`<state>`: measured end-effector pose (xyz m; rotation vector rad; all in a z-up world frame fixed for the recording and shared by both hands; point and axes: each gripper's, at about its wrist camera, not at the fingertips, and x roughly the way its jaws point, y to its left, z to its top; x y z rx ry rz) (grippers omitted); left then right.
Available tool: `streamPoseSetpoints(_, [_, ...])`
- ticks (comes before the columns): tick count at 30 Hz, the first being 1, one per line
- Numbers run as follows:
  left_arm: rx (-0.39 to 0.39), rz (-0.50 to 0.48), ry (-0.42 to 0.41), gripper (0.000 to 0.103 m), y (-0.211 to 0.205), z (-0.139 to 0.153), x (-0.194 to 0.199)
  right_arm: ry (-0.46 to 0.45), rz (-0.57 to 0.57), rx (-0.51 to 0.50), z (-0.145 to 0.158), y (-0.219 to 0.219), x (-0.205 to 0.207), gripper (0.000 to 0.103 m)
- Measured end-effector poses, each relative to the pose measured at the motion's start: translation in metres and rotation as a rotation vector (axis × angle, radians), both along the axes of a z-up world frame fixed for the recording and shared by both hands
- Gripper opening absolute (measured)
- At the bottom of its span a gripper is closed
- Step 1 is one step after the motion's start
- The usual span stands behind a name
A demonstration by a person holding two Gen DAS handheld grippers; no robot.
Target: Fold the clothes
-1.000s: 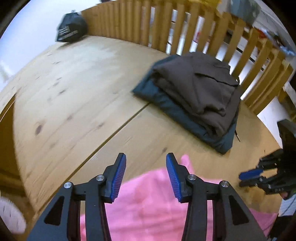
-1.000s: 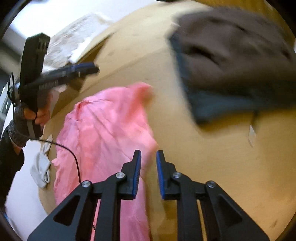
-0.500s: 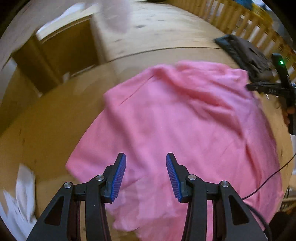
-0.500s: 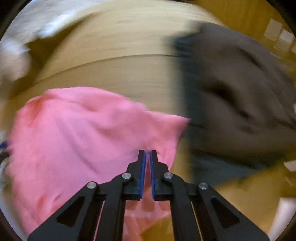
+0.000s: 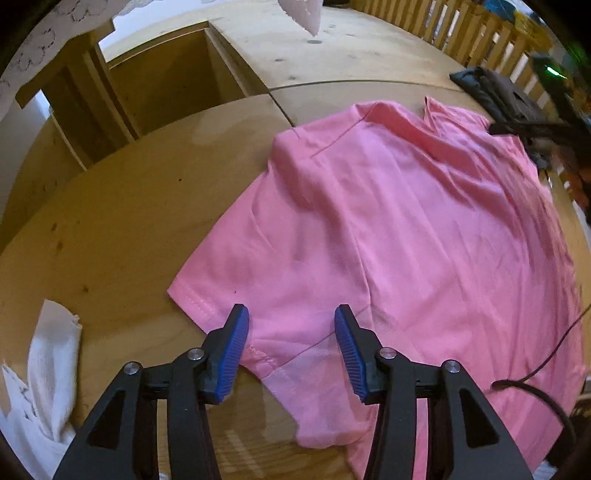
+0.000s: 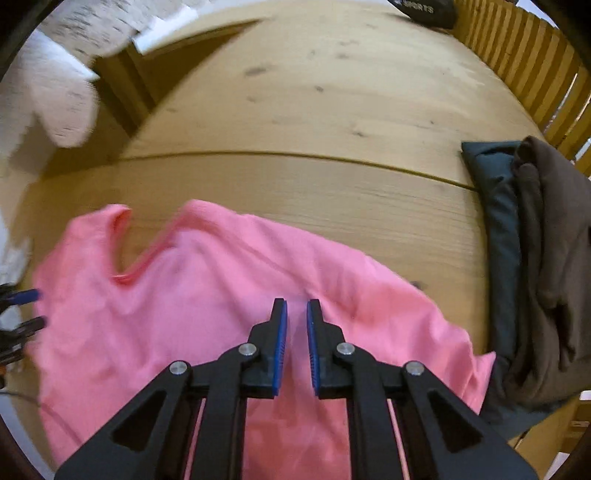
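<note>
A pink T-shirt (image 5: 406,229) lies spread on the wooden table (image 5: 129,221), its neckline (image 6: 125,258) towards the far left in the right wrist view. My left gripper (image 5: 291,317) is open and hovers just over a sleeve hem (image 5: 207,306) at the shirt's near edge, with nothing between its fingers. My right gripper (image 6: 295,317) hangs over the middle of the pink T-shirt (image 6: 221,295), its jaws a narrow gap apart and holding nothing. The right gripper (image 5: 532,129) shows blurred at the shirt's far right in the left wrist view.
A folded stack, brown on dark teal (image 6: 535,258), lies right of the shirt by the wooden railing (image 6: 517,48). A white cloth (image 5: 48,369) hangs at the table's near-left edge. A black cable (image 5: 535,387) trails at the right. A black bag (image 6: 421,9) sits far back.
My left gripper swung from facing the folded stack to above the shirt's sleeve, staying open. My right gripper closed half a second ago and has now parted slightly. The shirt lies flatter.
</note>
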<state>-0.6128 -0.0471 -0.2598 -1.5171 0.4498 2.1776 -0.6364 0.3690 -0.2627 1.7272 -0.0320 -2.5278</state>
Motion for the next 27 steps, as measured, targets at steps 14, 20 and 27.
streamPoseSetpoints(14, [0.107,0.099,-0.006,0.055,-0.055,0.017,0.005,0.017,0.006,-0.030,0.024,-0.020,-0.009,0.012])
streamPoseSetpoints(20, [0.193,0.052,0.005,0.055,-0.049,0.028,0.007,-0.017,0.180,0.010,0.007,-0.090,-0.006,0.012])
streamPoseSetpoints(27, [0.124,-0.015,0.010,0.057,-0.039,0.006,-0.022,-0.013,0.189,-0.009,-0.003,-0.100,-0.014,0.019])
